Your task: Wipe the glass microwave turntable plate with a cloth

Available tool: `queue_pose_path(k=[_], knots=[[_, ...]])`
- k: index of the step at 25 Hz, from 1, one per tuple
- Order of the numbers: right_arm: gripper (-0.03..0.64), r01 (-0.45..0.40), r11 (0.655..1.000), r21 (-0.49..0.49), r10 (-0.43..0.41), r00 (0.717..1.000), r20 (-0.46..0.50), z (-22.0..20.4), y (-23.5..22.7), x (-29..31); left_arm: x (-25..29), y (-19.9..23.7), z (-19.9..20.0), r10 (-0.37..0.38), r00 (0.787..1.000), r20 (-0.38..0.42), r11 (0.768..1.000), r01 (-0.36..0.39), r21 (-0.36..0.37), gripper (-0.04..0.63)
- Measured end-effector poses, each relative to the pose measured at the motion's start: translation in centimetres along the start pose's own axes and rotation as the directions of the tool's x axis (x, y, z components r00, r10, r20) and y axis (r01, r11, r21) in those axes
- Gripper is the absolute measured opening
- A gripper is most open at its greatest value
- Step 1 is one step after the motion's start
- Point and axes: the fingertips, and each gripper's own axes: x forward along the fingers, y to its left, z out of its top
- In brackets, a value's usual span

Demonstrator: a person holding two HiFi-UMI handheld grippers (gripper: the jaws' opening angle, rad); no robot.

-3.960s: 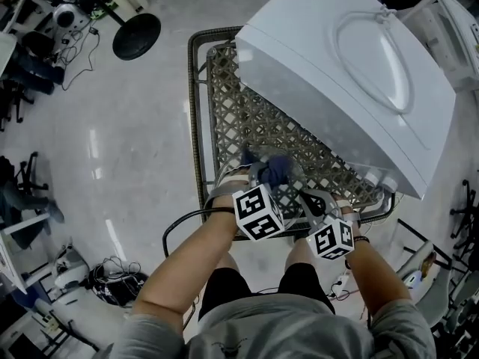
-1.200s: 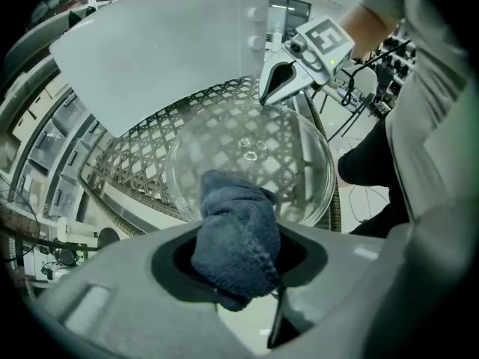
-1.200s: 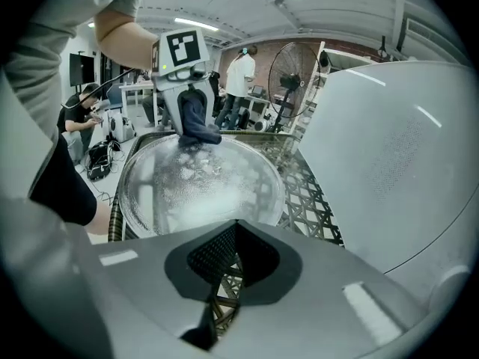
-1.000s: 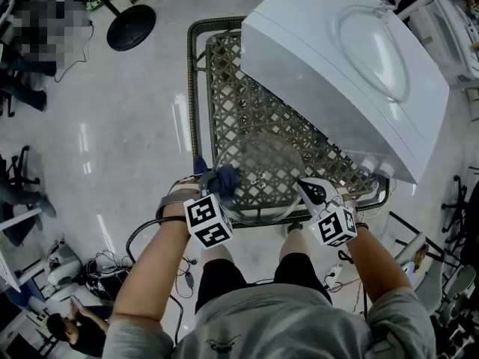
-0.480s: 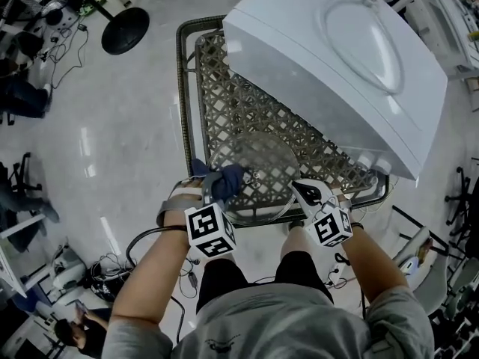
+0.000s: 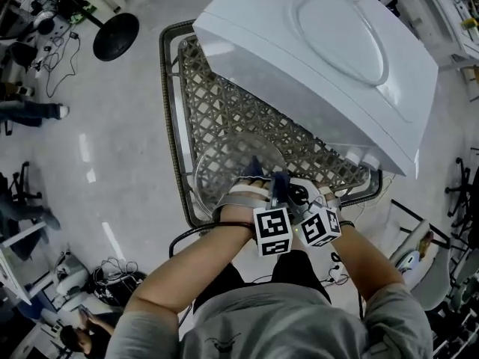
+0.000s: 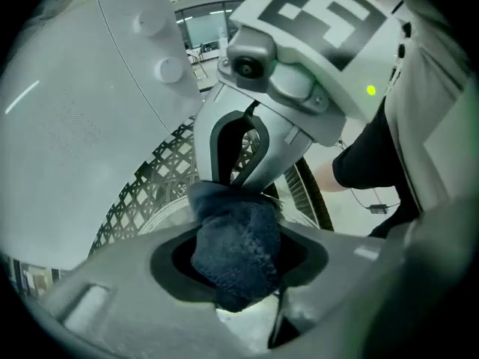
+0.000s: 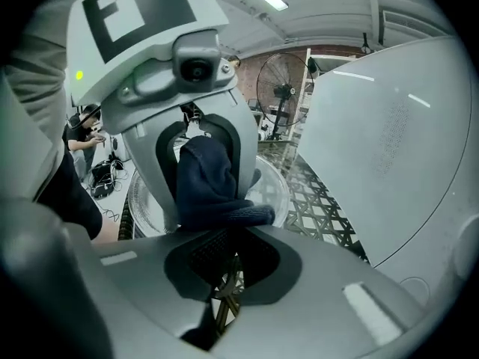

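Lattice table [image 6: 224, 111], microwave [image 6: 322, 66] behind — left gripper [image 7: 233, 271] clamps the cloth [image 7: 236, 238], right gripper [image 8: 224, 264] seems pinched on its end, by the plate [image 6: 217, 163]. Regripping, I'd guess; next, release and wipe.

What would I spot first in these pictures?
The huge white microwave fills the top right, sitting on a woven table. Near the table's front edge the left gripper holds a dark blue cloth on a round glass plate, with the right gripper right beside it, apparently gripping the plate's rim.
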Motion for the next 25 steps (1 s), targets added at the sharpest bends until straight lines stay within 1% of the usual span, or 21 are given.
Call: queue_pose_path(k=[3, 6, 8, 11, 14, 17, 25], knots=[[0.006, 0.003, 1.000, -0.007, -0.003, 1.000, 0.004, -0.1, -0.3, 0.0, 0.3, 0.2, 0.2, -0.022, 1.000, -0.009, 0.999, 0.022, -0.026, 0.192], [0.006, 0.004, 1.000, -0.008, -0.004, 1.000, 0.000, -0.4, -0.2, -0.1, 0.3, 0.0, 0.1, -0.031, 0.999, 0.017, 0.997, 0.032, -0.072, 0.189], [0.006, 0.005, 1.000, -0.007, -0.005, 1.000, -0.002, -0.5, -0.2, -0.1, 0.2, -0.1, -0.5, -0.037, 0.999, 0.034, 0.994, 0.040, -0.106, 0.187], [0.006, 0.007, 1.000, -0.006, -0.007, 1.000, 0.000, -0.3, -0.3, 0.0, -0.4, -0.2, -2.0, -0.040, 0.999, 0.027, 0.990, 0.043, -0.131, 0.187], [0.006, 0.008, 1.000, -0.007, -0.008, 1.000, -0.003, -0.3, -0.3, -0.1, -1.1, -0.5, -4.1, -0.042, 0.999, 0.014, 0.987, 0.044, -0.155, 0.187], [0.006, 0.010, 1.000, -0.010, -0.010, 1.000, -0.007, -0.3, -0.3, -0.1, -2.0, -1.1, -6.9, -0.048, 0.999, -0.003, 0.980, 0.046, -0.195, 0.187], [0.006, 0.008, 1.000, -0.023, -0.008, 1.000, -0.027, -0.4, -0.3, -0.1, -4.6, -2.4, -14.8, -0.056, 0.996, -0.066, 0.949, 0.032, -0.314, 0.187]])
